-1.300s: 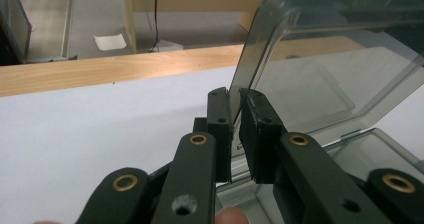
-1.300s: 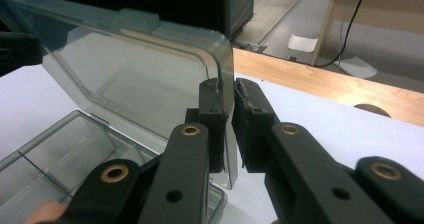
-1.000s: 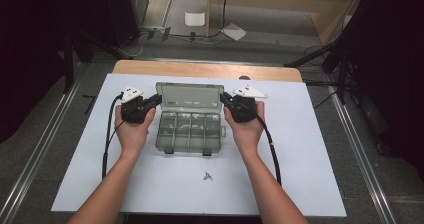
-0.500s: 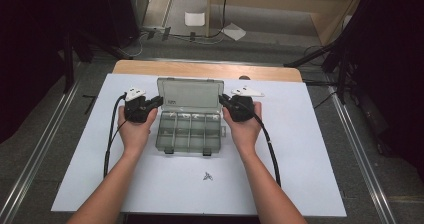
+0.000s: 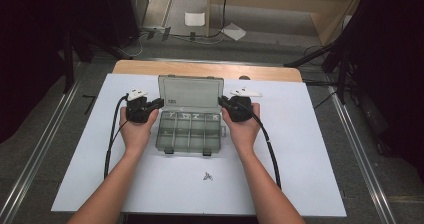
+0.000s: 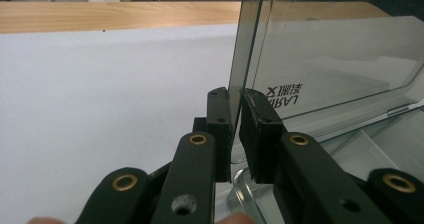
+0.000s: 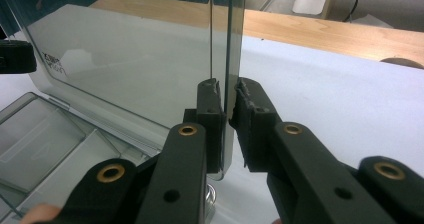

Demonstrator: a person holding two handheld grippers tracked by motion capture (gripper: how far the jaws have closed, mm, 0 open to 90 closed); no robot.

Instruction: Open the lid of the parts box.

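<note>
A clear grey compartment box (image 5: 190, 134) stands on the white mat with its lid (image 5: 191, 91) swung up and leaning back. My left gripper (image 5: 159, 103) is shut on the lid's left edge, and my right gripper (image 5: 222, 102) is shut on its right edge. In the left gripper view the black jaws (image 6: 236, 96) pinch the thin lid edge (image 6: 247, 44), and the box's tray (image 6: 380, 144) lies to the right. In the right gripper view the jaws (image 7: 227, 89) clamp the opposite lid edge (image 7: 235, 34), with the empty compartments (image 7: 45, 144) at the lower left.
The white mat (image 5: 300, 149) covers a wooden table (image 5: 210, 70). A small dark object (image 5: 206, 176) lies on the mat in front of the box. A cable trails from each gripper along the forearms. Beyond the table lie floor, cables and paper.
The lid has swung further back between the two grippers. Both hands shifted slightly with it, and the grips have not changed.
</note>
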